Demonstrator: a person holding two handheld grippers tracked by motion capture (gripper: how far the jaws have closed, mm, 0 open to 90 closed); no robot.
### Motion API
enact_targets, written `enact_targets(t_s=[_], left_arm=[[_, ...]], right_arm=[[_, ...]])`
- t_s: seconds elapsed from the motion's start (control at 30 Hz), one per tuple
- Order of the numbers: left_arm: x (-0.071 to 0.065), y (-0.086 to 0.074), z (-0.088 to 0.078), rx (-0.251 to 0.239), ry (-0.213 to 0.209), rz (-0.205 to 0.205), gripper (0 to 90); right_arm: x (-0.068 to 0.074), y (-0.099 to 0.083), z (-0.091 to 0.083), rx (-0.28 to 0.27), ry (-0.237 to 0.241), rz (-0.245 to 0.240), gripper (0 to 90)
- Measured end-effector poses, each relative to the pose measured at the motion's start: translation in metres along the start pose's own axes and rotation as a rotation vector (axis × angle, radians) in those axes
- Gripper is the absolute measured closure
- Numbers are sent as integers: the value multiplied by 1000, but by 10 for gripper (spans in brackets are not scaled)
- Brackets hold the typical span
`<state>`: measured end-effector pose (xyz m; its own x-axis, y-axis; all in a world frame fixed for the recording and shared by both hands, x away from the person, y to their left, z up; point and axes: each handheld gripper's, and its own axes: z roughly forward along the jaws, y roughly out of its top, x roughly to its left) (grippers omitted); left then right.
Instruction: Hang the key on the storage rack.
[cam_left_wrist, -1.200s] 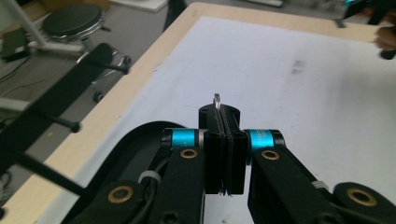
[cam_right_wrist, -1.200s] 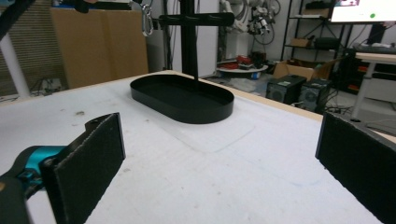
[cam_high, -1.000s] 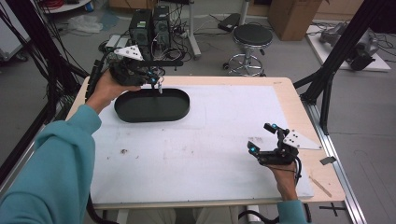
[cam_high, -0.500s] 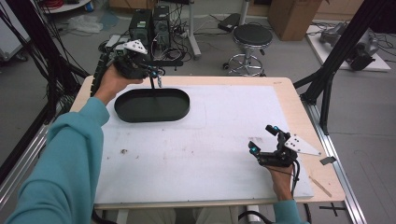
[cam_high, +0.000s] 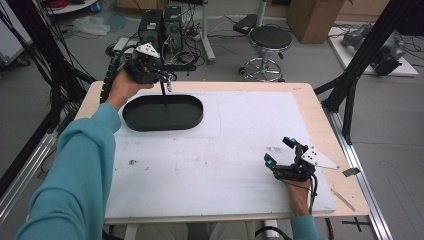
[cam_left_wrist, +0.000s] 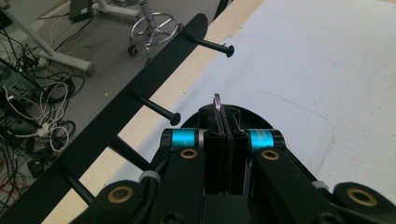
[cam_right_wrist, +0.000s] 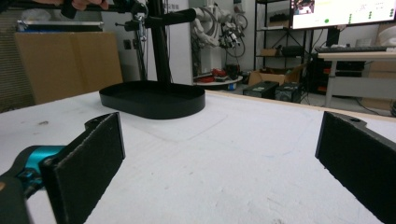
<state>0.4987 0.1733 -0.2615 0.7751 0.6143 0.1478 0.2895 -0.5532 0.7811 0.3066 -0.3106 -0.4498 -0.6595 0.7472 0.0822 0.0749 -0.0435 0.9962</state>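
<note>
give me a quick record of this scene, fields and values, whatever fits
surface: white table with a wooden edge
stand: black oval tray at the far left, an upright post with horizontal pegs rising from it
left gripper: raised over the tray's far edge, jaws shut on a small metal ring beside the pegs
right gripper: resting low on the table's near right, jaws wide open, holding nothing
off the table: round stool, computer boxes and cables on the floor

Open mat (cam_high: 215, 150) (rack (cam_high: 162, 112) far-left)
</note>
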Motion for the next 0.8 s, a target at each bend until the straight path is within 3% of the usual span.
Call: enact_targets(t_s=[0.8], left_arm=[[15,-8,8,-5,60,-40,882]], right_arm=[[0,-5,1,14,-6,10,7]])
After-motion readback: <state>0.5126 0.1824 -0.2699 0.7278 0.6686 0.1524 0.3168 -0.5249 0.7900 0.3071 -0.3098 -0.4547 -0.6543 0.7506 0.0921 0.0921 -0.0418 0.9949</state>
